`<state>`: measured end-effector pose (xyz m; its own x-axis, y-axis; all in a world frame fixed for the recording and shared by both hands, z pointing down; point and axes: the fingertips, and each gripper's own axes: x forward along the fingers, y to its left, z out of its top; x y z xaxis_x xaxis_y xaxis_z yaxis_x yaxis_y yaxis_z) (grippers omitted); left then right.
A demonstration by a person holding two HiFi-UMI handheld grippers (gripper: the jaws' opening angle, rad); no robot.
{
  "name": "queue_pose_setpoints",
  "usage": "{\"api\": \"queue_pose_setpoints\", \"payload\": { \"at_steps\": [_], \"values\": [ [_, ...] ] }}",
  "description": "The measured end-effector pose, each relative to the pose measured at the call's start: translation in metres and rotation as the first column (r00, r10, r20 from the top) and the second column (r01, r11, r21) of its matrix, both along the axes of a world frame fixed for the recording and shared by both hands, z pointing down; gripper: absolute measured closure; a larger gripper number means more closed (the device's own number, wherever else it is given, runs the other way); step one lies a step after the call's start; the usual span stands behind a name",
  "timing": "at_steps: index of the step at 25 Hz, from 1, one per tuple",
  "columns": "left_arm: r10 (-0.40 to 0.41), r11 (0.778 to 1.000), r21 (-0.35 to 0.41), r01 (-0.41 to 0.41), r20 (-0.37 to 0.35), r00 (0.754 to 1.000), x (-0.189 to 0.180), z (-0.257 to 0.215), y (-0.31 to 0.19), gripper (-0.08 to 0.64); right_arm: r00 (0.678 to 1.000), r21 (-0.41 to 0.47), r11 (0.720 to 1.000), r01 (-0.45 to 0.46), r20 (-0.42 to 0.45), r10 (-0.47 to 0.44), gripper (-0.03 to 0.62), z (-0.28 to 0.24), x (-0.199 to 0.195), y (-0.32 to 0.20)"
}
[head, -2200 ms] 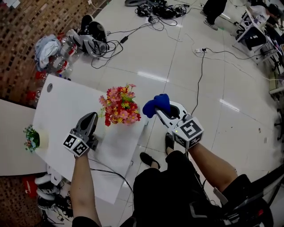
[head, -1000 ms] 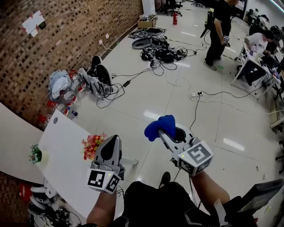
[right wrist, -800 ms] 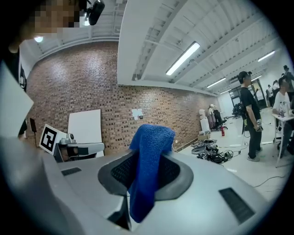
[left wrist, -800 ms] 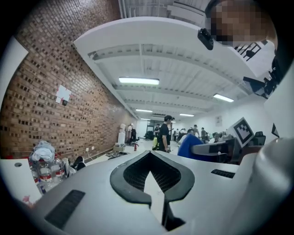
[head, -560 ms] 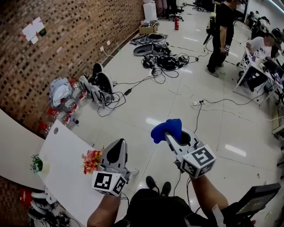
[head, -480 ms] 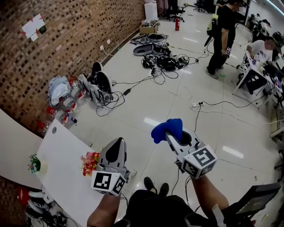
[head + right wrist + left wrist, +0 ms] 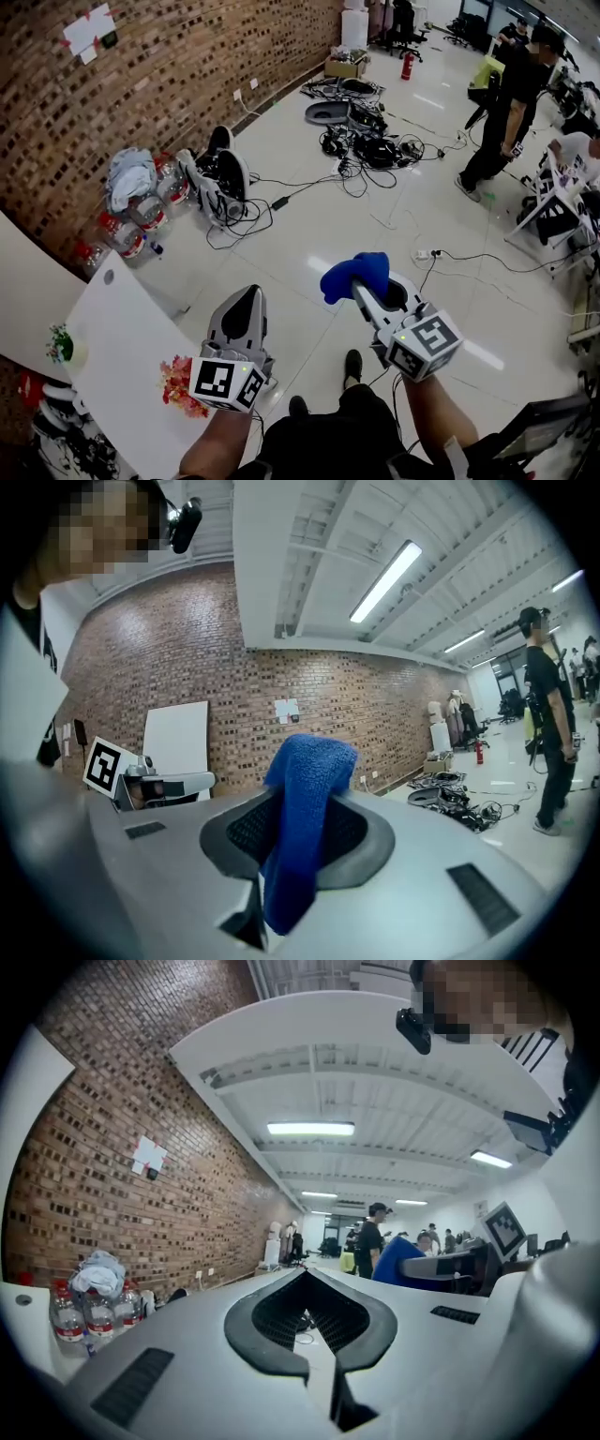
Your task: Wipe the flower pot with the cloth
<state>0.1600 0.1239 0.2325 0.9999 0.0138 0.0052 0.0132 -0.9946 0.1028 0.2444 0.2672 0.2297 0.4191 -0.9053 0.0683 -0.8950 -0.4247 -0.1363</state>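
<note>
Holding a blue cloth (image 7: 354,275), the right tongs (image 7: 364,289) are pressed together on it; in the right gripper view the cloth stands up between the two jaws and hangs over their tips. The left tongs (image 7: 246,298) are pressed together too, with nothing between the jaws. Both tongs are raised side by side, apart from each other, over the shiny floor (image 7: 309,234) and they point away from the person. Each one carries a cube with black and white square markers (image 7: 223,382); these are patterns, not letters. The flower pot (image 7: 176,384) is at the lower left, on the edge of the white table (image 7: 122,328), and only its red and pink flowers show, just beside the cube of the left tongs. Neither tongs touch it. A small green plant (image 7: 58,345) stands further left on the same table. On the brick wall (image 7: 187,56) hang paper sheets (image 7: 89,28), too small to read
</note>
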Motion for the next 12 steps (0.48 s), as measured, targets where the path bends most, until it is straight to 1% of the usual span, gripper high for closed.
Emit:
{"api": "queue_pose_setpoints", "payload": {
  "at_steps": [6, 9, 12],
  "values": [
    [-0.133, 0.991, -0.008, 0.133, -0.016, 0.991, 0.082, -0.005, -0.019, 0.560, 0.991, 0.012, 0.992, 0.126, -0.038, -0.125, 0.514, -0.014, 0.104, -0.023],
    [-0.195, 0.981, 0.006, 0.195, -0.023, 0.981, 0.115, -0.014, -0.026, 0.560, 0.981, 0.005, 0.982, 0.188, -0.056, -0.188, 0.514, -0.022, 0.151, -0.038],
    [-0.247, 0.969, 0.010, 0.247, -0.014, 0.969, 0.144, -0.014, -0.045, 0.560, 0.968, 0.009, 0.969, 0.246, -0.044, -0.245, 0.514, -0.021, 0.189, -0.067]
  ]
}}
